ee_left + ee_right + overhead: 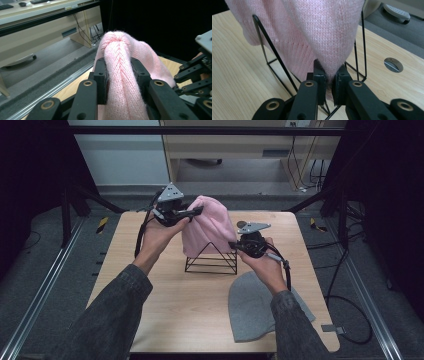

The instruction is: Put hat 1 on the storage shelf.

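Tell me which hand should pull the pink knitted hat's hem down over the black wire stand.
Right, probably. The right gripper pinches the pink knitted hat at its lower edge beside the black wire stand; the left gripper grips the crown, up top.

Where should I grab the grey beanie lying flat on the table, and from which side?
Take the grey beanie by its rounded far edge, coming straight down from above. It lies flat on the wooden table, so a top-down pinch can probably gather a fold. That edge lies clear of the black wire stand and the pink beanie.
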Demonstrator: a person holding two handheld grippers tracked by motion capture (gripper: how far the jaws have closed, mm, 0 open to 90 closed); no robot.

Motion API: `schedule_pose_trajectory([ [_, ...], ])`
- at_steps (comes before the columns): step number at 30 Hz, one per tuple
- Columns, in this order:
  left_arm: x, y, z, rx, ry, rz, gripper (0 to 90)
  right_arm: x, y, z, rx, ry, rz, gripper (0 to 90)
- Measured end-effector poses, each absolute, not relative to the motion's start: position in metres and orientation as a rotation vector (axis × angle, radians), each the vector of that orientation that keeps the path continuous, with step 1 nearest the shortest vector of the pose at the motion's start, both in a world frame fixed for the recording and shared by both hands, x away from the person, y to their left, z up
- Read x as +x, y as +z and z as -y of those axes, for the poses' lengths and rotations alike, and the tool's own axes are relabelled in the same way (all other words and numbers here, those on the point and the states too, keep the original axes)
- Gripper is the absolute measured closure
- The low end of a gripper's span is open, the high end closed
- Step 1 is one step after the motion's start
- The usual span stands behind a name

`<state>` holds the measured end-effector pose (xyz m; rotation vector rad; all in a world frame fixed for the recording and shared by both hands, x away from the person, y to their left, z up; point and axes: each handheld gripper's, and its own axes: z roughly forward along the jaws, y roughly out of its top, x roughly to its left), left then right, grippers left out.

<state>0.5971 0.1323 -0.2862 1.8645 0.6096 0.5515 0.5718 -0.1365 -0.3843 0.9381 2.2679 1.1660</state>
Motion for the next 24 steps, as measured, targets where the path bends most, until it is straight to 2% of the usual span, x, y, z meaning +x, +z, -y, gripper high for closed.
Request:
schedule_pose_trajectory([
  [24, 0.588, -0.308, -0.122, 1.92, 0.511, -0.594, 69.2, 0.567, -0.413, 0.142, 0.986, 1.121, -2.305, 83.1],
])
